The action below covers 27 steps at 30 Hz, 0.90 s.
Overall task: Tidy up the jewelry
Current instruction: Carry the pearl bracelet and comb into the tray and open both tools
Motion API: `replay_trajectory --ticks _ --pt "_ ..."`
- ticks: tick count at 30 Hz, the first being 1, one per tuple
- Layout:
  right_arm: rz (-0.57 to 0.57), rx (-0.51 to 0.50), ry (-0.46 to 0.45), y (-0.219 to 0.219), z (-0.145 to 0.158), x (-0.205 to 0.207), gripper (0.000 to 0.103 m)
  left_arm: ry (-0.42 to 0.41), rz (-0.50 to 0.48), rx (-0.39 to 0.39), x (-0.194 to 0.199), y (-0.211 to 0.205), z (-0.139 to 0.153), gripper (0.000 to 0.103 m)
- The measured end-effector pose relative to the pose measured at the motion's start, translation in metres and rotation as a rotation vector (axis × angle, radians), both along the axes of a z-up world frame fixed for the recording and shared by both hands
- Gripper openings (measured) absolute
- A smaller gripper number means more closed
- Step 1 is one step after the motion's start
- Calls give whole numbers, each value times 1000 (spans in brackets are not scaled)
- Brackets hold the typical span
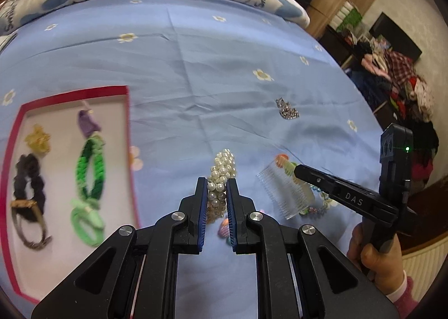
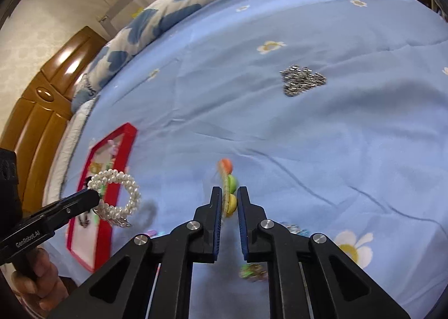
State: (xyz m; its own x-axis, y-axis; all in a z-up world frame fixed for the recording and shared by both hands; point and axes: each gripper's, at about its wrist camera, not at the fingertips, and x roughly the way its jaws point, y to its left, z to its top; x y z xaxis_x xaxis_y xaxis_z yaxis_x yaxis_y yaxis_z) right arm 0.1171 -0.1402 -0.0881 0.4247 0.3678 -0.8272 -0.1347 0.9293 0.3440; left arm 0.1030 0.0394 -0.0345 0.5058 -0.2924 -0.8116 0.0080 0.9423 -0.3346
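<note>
A: Step? Both hands loaded, looks like carry-to-tray. Left gripper [image 1: 217, 183] is clamped on the pearl bracelet [image 1: 221, 176]; from the right wrist view the bracelet hangs off the bed sheet [image 2: 308, 137], in front of the red-rimmed tray [image 2: 127, 145].

B: Right gripper [image 2: 230, 196]?

A: Closed on the clear comb [image 1: 282, 193], the one with orange, green and yellow beads on its spine. Comb also seems lifted, can't be sure it's fully off the sheet.

B: Tray contents?

A: Tray sits toward the bed's left edge. Holds a green braided band [image 1: 89, 170], a black scrunchie [image 1: 29, 182], a purple piece [image 1: 86, 123], a yellow flower clip [image 1: 37, 140], and a brownish band, blurred.

B: Still loose?

A: A silver sparkly piece [image 2: 303, 79] mid-bed, plus small colourful bits under the grippers, too blurred to name.

B: Next move?

A: My guess: swing left gripper over a bare patch of the tray floor, lower, release pearls. The bracelet is floppy and may snag on the pads. Comb after.
</note>
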Motion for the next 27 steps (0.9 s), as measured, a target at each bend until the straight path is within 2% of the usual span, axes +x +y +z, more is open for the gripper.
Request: replay_trajectory --ticks 8,27 --pt "62 32 -17 33 13 -14 10 -19 78 -36 -31 33 9 11" --pt "249 86 -22 137 21 -40 10 -10 278 -110 -95 126 0 11"
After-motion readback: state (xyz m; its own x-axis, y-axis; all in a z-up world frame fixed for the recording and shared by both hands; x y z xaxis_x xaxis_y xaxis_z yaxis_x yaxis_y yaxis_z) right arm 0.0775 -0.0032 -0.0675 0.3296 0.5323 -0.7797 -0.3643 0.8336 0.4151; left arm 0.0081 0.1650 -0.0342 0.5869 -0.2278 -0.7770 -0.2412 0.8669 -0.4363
